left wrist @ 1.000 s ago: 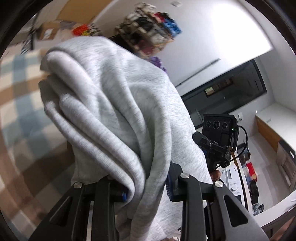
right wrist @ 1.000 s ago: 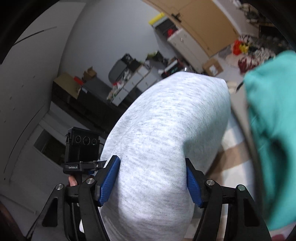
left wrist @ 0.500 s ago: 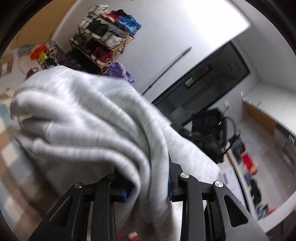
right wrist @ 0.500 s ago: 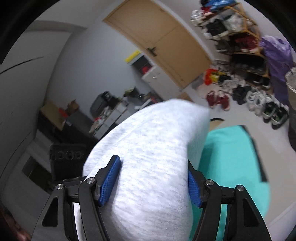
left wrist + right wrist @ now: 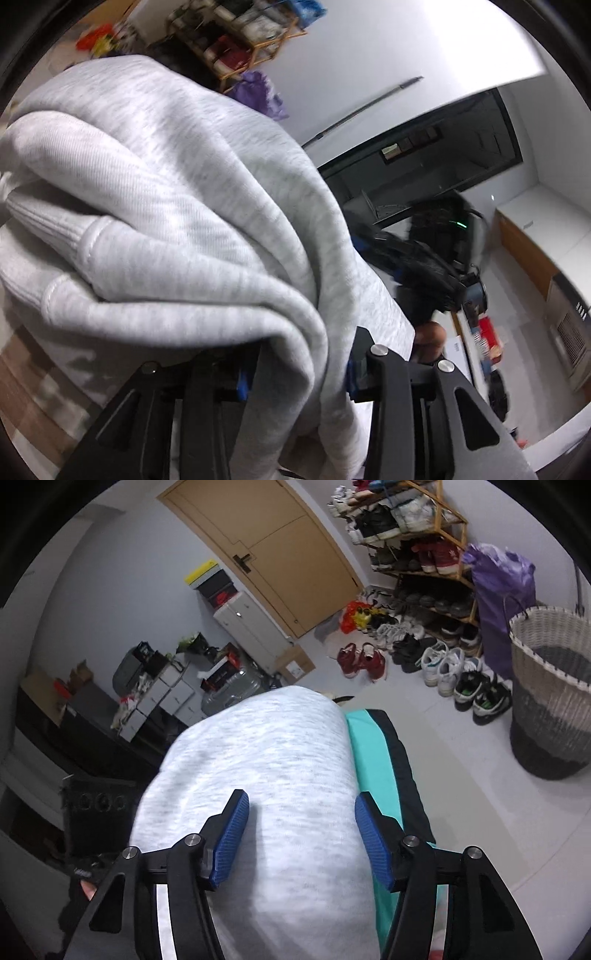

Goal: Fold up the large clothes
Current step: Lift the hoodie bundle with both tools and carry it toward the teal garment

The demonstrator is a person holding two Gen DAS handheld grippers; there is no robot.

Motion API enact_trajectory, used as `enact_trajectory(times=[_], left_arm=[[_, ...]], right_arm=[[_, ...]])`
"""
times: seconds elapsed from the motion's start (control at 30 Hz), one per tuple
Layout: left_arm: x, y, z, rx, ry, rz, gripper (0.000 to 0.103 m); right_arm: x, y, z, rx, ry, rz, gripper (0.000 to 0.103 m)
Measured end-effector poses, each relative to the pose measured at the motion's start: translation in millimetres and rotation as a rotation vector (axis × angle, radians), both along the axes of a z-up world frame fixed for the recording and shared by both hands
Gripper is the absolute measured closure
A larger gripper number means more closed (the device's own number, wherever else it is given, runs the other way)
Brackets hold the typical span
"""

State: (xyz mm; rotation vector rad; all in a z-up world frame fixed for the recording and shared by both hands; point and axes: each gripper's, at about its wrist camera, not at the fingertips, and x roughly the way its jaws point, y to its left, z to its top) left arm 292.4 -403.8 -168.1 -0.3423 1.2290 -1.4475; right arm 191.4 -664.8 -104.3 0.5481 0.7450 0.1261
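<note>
Soft matt knit sweatshirt (image 5: 192,206); woven basket (image 5: 550,701); smooth wooden door (image 5: 280,550).

A home entryway: a wooden door (image 5: 280,554), a shoe rack (image 5: 417,542) (more pairs on the floor beside it), a woven basket (image 5: 550,686), stacked boxes (image 5: 212,581).

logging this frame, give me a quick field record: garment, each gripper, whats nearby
garment: grey sweatshirt, bunched, held by both grippers
left gripper: shut on sweatshirt folds
right gripper: pads pressing a thick roll of it
beneath: teal cloth
nearby: woven basket, shoe rack, wooden door
</note>
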Motion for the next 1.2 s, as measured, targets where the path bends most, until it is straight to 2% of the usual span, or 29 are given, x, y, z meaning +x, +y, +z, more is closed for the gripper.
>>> enact_trajectory(times=[0.03,0.1,0.13,0.17,0.2,0.23,0.3,0.33,0.43,0.53,0.63,0.73,0.77,0.83,0.97,1.07,1.1,1.13,1.17,1.2], left_arm=[[2.8,3.8,0.6,0.005,0.008,0.005,0.070],[5.8,9.4,5.8,0.028,0.014,0.012,0.069],[6.5,12.8,6.6,0.036,0.015,0.011,0.068],[7.0,17.8,6.6,0.048,0.016,0.011,0.063],[7.7,22.3,6.2,0.054,0.019,0.017,0.053],[8.2,30.7,3.7,0.069,0.027,0.033,0.038],[7.1,42.6,0.1,0.094,0.030,0.055,0.026],[5.8,49.6,-5.6,0.105,0.027,0.060,0.026],[4.8,80.8,-22.4,0.117,0.019,0.094,0.026],[8.4,109.8,-47.6,0.138,0.037,0.139,0.026],[8.4,126.8,-81.3,0.145,0.110,0.180,0.026],[6.4,125.0,-113.7,0.147,0.192,0.195,0.026],[8.0,122.2,-121.3,0.138,0.219,0.193,0.026],[7.8,112.0,-129.8,0.070,0.274,0.172,0.026],[7.6,84.9,-128.8,-0.033,0.304,0.102,0.026],[7.7,72.3,-109.5,-0.024,0.254,0.087,0.026],[6.2,68.4,-94.7,-0.023,0.210,0.078,0.030],[4.2,65.3,-81.5,-0.013,0.159,0.069,0.046],[1.1,62.1,-60.4,0.014,0.067,0.066,0.053],[-1.5,60.3,-46.9,0.014,0.016,0.055,0.055]], right_arm=[[-6.3,3.3,9.4,-0.013,-0.029,-0.001,0.043],[-23.3,20.8,31.9,-0.052,-0.076,0.015,0.029],[-28.4,34.4,36.2,-0.089,-0.067,0.038,0.020],[-30.1,49.2,36.7,-0.133,-0.052,0.058,0.019],[-34.8,68.2,34.6,-0.189,-0.036,0.095,0.019],[-33.7,78.1,30.2,-0.228,-0.021,0.112,0.020],[-32.3,107.5,12.4,-0.420,0.042,0.078,0.019],[-29.6,115.6,7.3,-0.480,0.063,0.062,0.017],[-23.6,124.5,0.3,-0.512,0.094,0.052,0.015],[-17.4,134.9,-6.3,-0.603,0.102,0.041,0.015],[-14.9,133.4,-7.5,-0.595,0.110,0.014,0.012],[-16.0,133.9,-6.0,-0.586,0.113,0.012,0.011],[-16.5,134.4,-4.6,-0.584,0.114,0.012,0.011],[-16.2,133.3,-4.6,-0.577,0.111,0.011,0.011],[-17.3,131.7,-3.0,-0.565,0.100,0.014,0.010],[-21.8,129.4,-1.2,-0.532,0.069,0.022,0.009],[-23.1,127.0,-0.7,-0.518,0.054,0.020,0.010],[-24.1,125.0,-0.5,-0.510,0.046,0.016,0.010],[-25.9,122.2,-0.5,-0.501,0.030,0.013,0.011],[-28.1,118.7,-0.4,-0.488,0.015,0.007,0.011]])
